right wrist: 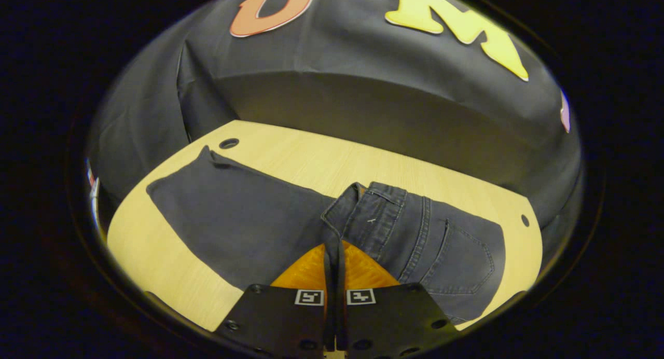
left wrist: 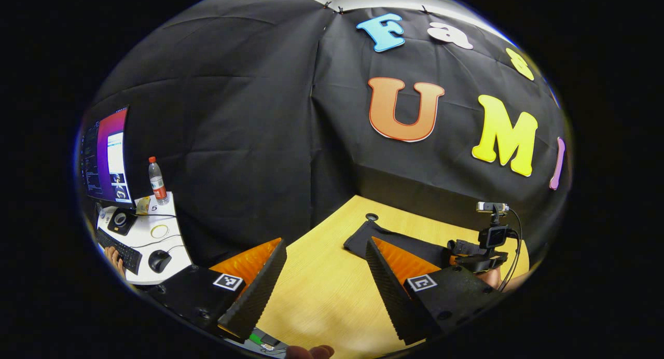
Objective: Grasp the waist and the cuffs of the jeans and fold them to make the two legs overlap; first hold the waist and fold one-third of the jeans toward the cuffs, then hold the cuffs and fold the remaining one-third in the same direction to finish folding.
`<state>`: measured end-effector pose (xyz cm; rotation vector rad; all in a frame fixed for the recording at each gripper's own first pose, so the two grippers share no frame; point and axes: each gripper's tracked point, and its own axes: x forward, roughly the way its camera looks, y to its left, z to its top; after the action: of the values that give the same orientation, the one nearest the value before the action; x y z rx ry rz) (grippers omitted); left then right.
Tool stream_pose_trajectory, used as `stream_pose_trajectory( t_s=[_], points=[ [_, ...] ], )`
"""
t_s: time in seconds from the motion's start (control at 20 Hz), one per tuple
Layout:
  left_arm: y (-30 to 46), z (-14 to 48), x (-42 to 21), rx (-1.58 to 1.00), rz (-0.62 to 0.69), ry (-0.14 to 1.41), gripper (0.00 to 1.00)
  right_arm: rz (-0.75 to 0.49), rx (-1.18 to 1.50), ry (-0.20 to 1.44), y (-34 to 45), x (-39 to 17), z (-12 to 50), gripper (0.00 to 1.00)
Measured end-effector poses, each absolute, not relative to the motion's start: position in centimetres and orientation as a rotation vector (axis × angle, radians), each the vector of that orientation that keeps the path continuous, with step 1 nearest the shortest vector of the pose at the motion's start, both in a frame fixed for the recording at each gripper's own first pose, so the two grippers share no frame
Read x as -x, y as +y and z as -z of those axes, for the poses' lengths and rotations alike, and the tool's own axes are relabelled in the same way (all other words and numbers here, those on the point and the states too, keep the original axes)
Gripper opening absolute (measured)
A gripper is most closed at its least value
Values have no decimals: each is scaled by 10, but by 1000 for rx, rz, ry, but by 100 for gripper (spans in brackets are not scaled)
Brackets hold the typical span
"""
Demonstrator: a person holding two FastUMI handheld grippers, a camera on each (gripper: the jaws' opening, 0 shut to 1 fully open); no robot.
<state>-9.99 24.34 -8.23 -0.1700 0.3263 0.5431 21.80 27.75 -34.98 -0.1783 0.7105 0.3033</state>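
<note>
The right gripper (right wrist: 334, 276) pinches the jeans (right wrist: 415, 234) at the waist, starting the first fold, while the left gripper (left wrist: 324, 276) hangs open, empty.

Bare table (right wrist: 155, 255) open on the near side of the jeans (right wrist: 233, 219), cloth wall (right wrist: 363, 110) closing the far edge, side desk (left wrist: 155, 234) carrying monitor (left wrist: 106, 156), bottle (left wrist: 157, 181), keyboard (left wrist: 119, 250).
</note>
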Motion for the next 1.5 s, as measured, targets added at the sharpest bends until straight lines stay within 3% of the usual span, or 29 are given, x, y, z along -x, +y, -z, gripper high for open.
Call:
stream_pose_trajectory(
  t_s=[0.1,0.15,0.25,0.35,0.6,0.85,1.2,1.5],
  points=[
    [245,87,100,178,-542,330,99,-330,171,716,281,-214,354,11],
    [245,88,100,183,-541,330,99,-351,155,717,285,-212,352,10],
    [245,90,100,195,-540,333,99,-392,142,700,292,-209,343,25],
    [243,92,98,208,-531,334,99,-438,129,673,298,-205,328,34],
    [235,104,74,261,-462,345,99,-520,124,586,279,-178,269,100],
    [237,137,28,372,-416,357,99,-567,102,504,234,-145,201,100],
    [238,190,-37,600,-296,388,99,-587,8,572,163,-107,158,99],
    [238,252,-82,797,-266,475,99,-476,-20,650,75,-104,167,100]
  ],
)
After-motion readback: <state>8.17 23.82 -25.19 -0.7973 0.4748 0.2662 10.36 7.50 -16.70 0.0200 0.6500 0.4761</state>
